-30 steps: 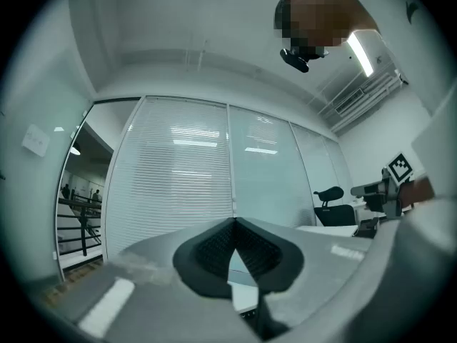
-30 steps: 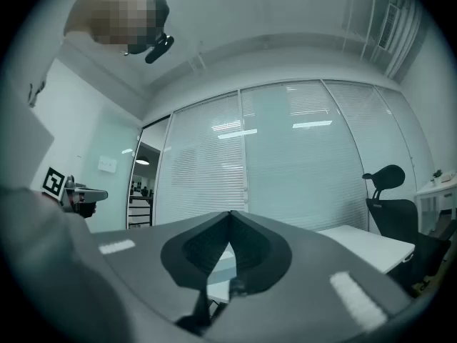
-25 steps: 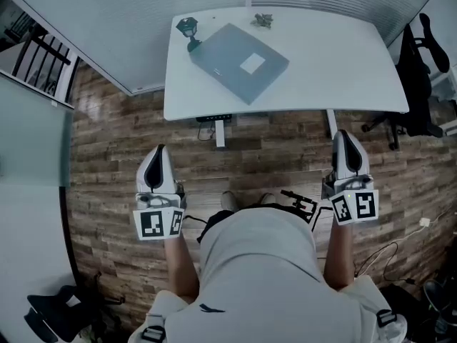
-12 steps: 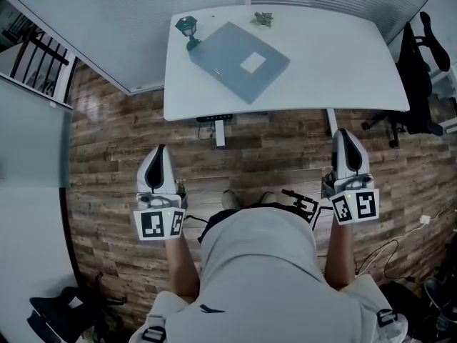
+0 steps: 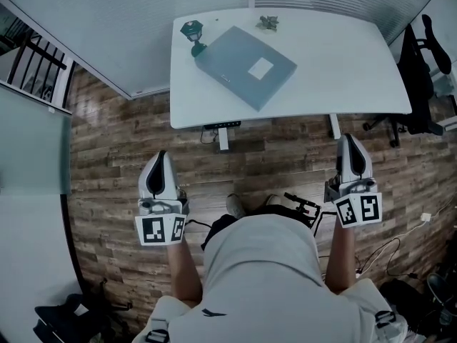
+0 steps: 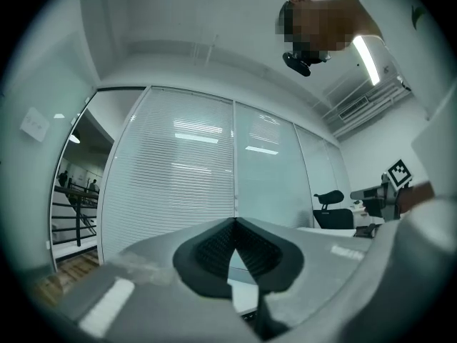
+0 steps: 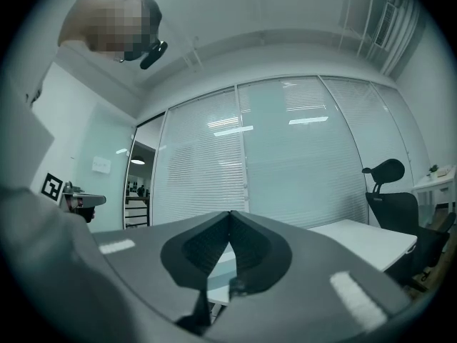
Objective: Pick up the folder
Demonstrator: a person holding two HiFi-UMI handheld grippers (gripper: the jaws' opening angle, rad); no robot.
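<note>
Hard-to-see stuff first, L to R: a black heap (image 5: 61,314) at bottom left is getting cut off by the frame, can't tell what it is. A small teal thing (image 5: 192,34) at the table's far-left corner and a tiny grey-green thing (image 5: 268,22) by the far edge are showing too small to ID. The person's grey shirt (image 5: 260,277) is blocking the floor underneath, w/ only shoe tips peeking out. A black office chair (image 5: 421,70) is getting clipped at the right.

Room: a white table (image 5: 343,56) w/ rounded corners is sitting against a glass wall w/ blinds (image 5: 136,20). The floor (image 5: 107,148) is looking like wood planks. A dark railing (image 5: 32,59) is showing beyond the glass, and cables (image 5: 389,252) are trailing at far right.

The folder (image 5: 243,66) is lying flat in the table's far-left part, turned diagonal, one corner just beside the teal thing (touching or not, can't tell). It's grey-blue, matte, rectangular, w/ a white label (image 5: 261,67).

The left gripper (image 5: 158,157) is hovering over the floor, short of the table's near edge. In its own view (image 6: 234,222) the ribbed black pads (image 6: 214,250) are pressing together w/ nothing in between. The right gripper (image 5: 351,138) is doing the same near the near-right corner, clamped shut and empty (image 7: 230,214).
</note>
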